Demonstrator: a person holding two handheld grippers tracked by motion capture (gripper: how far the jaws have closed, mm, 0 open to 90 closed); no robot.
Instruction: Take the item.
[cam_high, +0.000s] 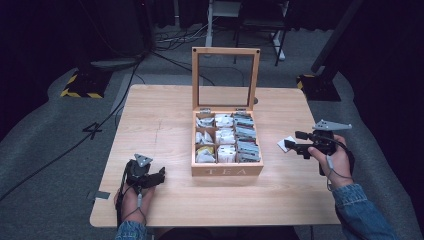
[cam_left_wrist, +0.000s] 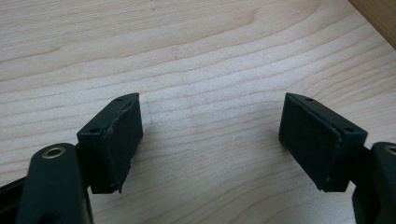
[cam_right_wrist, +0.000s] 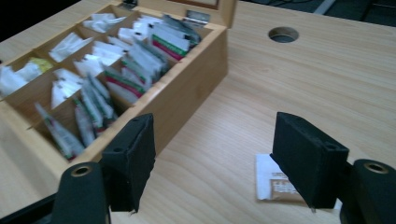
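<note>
A wooden tea box (cam_high: 227, 170) sits in the middle of the table (cam_high: 160, 125) with its glass lid (cam_high: 225, 77) standing upright, and its compartments are packed with tea bags. One tea bag (cam_right_wrist: 275, 183) already lies flat on the table to the right of the box, well outside it, so the work of taking a bag out looks done for this one. The right gripper (cam_high: 295, 142) hovers just above that bag with its fingers (cam_right_wrist: 132, 156) spread apart and nothing between them; the bag is released, lying partly under the right-hand finger in the right gripper view. The left gripper (cam_high: 161, 175) rests near the box's front left corner, its fingers (cam_left_wrist: 116, 140) released over bare wood. What is left, judging from the full compartments, is either fetching further bags or closing the lid.
</note>
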